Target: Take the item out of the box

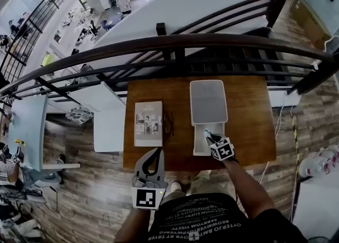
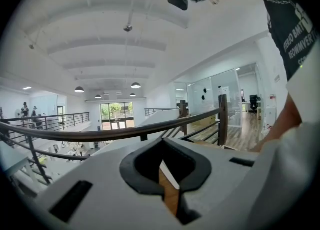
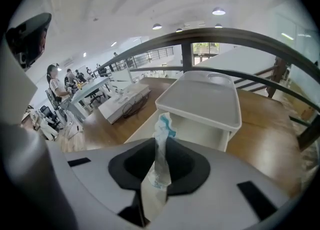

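Observation:
A long white box point(image 1: 199, 146) lies on the wooden table point(image 1: 249, 120), with its white lid point(image 1: 208, 101) resting over its far part. My right gripper point(image 1: 210, 137) is over the open near end of the box, shut on a thin white packet with blue print point(image 3: 159, 164). The packet stands upright between the jaws, and its crumpled top pokes up in front of the box wall point(image 3: 200, 131) and lid point(image 3: 200, 98). My left gripper point(image 1: 157, 151) hovers at the table's front edge, left of the box. Its jaws point(image 2: 167, 184) are together, with nothing held.
A booklet point(image 1: 148, 123) lies left of the box, with dark-framed glasses point(image 1: 168, 123) beside it. A dark curved railing point(image 1: 175, 43) runs behind the table. A white unit point(image 1: 108, 128) stands against the table's left side. Wooden floor surrounds the table.

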A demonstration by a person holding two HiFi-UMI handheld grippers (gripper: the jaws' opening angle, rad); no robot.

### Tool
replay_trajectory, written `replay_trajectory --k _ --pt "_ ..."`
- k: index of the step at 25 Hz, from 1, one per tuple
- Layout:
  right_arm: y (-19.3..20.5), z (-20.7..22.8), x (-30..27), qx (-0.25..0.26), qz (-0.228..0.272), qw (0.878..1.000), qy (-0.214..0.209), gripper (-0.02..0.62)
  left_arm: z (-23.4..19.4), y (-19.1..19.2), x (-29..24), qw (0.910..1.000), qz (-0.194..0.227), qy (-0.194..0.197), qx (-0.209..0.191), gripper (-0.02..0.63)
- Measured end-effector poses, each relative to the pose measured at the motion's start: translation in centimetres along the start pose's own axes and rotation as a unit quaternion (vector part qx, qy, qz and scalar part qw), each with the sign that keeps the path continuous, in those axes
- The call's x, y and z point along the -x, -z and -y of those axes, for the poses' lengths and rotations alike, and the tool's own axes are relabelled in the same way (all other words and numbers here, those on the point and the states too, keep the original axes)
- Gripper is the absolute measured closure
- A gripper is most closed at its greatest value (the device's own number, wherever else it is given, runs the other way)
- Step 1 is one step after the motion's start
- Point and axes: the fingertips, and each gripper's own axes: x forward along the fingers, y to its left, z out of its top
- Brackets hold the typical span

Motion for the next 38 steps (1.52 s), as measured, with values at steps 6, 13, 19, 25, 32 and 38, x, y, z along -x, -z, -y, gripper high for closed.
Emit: replay_trajectory --k 6,13,19,25,32,38 --pt "-1.2 -1.2 5.0 -0.014 0.061 0.998 0.009 0.532 0.5 -0.9 1.4 0.9997 0.014 0.015 -0.010 0.600" --pt "-3.3 -3.6 11.2 -0.021 0.139 0.990 0.003 0.532 0.9 -2.0 3.3 0.9993 0.023 0.028 -0.012 0.600" --pt "-5.0 -5.9 16.6 -0.013 0.188 0.982 0.014 0.532 1.4 -2.2 5.1 0.9988 0.022 0.041 -0.015 0.600" --pt "-6.6 -7.6 20.5 0.002 0.223 0.974 0.023 0.532 1.8 -1.7 6.5 0.9981 0.028 0.052 -0.021 0.600" --pt "-8.2 -10.2 25.6 0.031 0.266 0.963 0.037 0.532 3.0 -2.7 8.0 0.9966 0.040 0.067 -0.026 0.600" --pt "-8.2 -11.9 29.4 0.045 0.305 0.950 0.052 0.532 3.9 -3.0 9.0 0.9954 0.043 0.081 -0.026 0.600"
